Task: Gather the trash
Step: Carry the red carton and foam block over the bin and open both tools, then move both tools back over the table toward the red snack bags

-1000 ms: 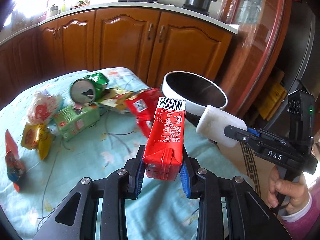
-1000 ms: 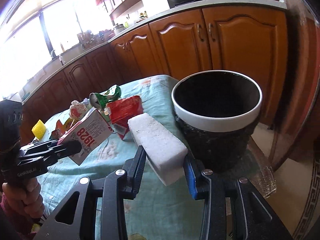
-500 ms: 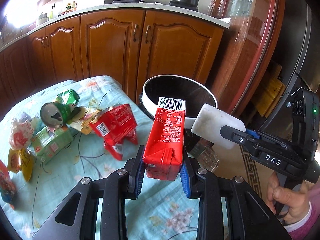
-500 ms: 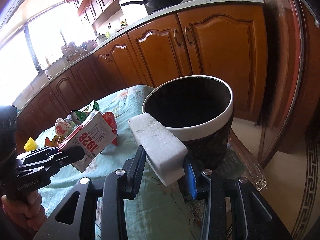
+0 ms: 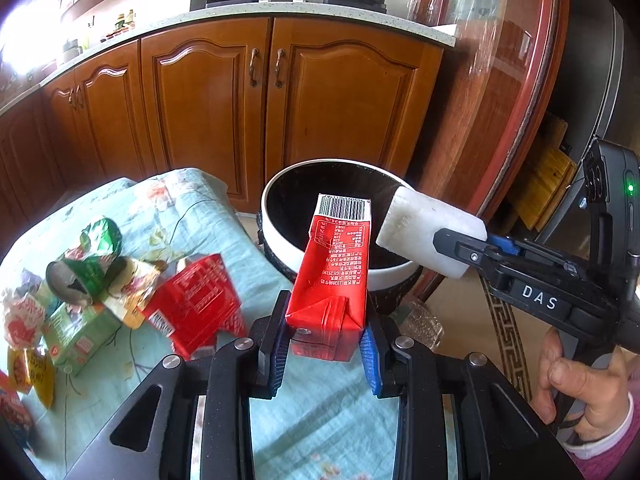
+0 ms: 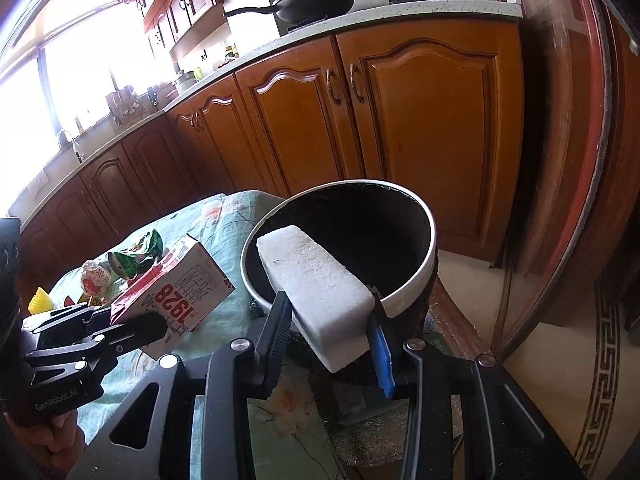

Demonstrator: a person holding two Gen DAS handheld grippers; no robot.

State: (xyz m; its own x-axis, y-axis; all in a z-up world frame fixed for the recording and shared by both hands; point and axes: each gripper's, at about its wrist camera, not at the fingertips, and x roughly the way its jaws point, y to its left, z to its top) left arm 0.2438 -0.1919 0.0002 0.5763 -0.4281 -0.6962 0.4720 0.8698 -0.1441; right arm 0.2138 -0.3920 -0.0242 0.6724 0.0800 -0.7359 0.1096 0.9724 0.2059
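My left gripper (image 5: 325,340) is shut on a red milk carton (image 5: 334,276), held upright just short of the white-rimmed black bin (image 5: 280,184). The carton also shows in the right wrist view (image 6: 176,300). My right gripper (image 6: 330,332) is shut on a white foam block (image 6: 316,284) whose far end reaches over the bin's rim (image 6: 430,236). The block also shows in the left wrist view (image 5: 428,236), at the bin's right edge.
More trash lies on the teal cloth table (image 5: 208,216): a crushed green can (image 5: 84,276), a red flattened carton (image 5: 196,312), a green box (image 5: 76,332), wrappers (image 5: 24,320). Wooden cabinets (image 5: 280,100) stand behind. A glass-fronted cabinet (image 6: 560,160) is to the right.
Both grippers have moved forward toward the bin with their loads. The foam block's far end is now over the bin's rim, and the carton is closer to it.
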